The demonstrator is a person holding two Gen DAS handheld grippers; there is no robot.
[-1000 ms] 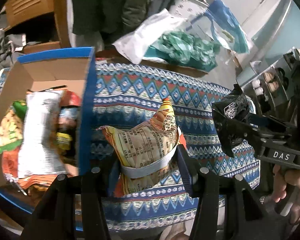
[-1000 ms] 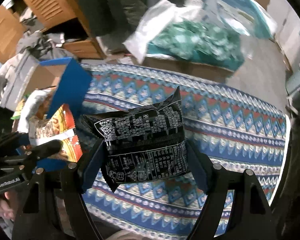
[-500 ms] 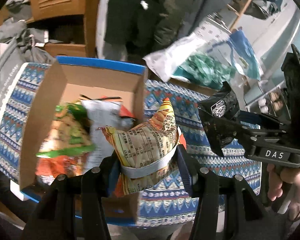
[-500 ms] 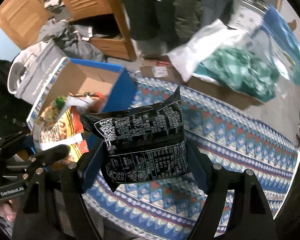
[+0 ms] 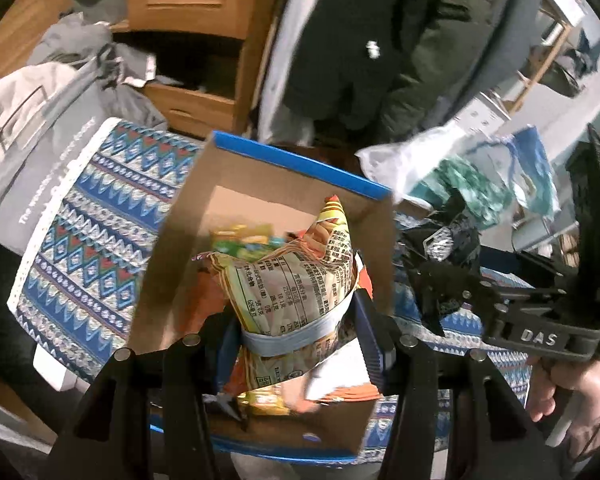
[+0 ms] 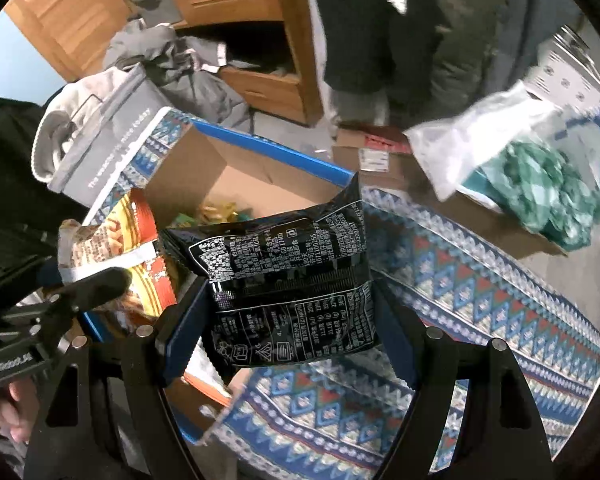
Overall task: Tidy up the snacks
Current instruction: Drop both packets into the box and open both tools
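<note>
Two tongs are in use, one in each hand, and both point steeply downward over a cardboard box (image 5: 260,184) with blue outer walls. The left tongs (image 5: 300,332) are closed on a yellow-orange snack bag (image 5: 296,280), pinched at its lower part where a pale band crosses it, so the bag stands up between the fingers. In the left wrist view this bag hangs directly above the open box, where more snack packets (image 5: 240,240) lie in a blurred heap. The right tongs (image 6: 288,332) grip a black snack bag (image 6: 292,280) with white print, and their two blue pads (image 6: 180,344) press on its sides. In the right wrist view the black bag is above the box's right edge, partly over the box and partly over the patterned blue cloth (image 6: 480,300) that covers the counter. The box (image 6: 228,172) rests on this cloth.

From the left camera, the right tongs (image 5: 436,276) appear on the right side, just beside the box, with the person's right hand (image 5: 568,396) around the handle. From the right camera, the left tongs (image 6: 112,276) and their bag (image 6: 116,240) are at the left, just beside the black bag, and some fingers of the left hand (image 6: 4,412) show at the lower left.
</note>
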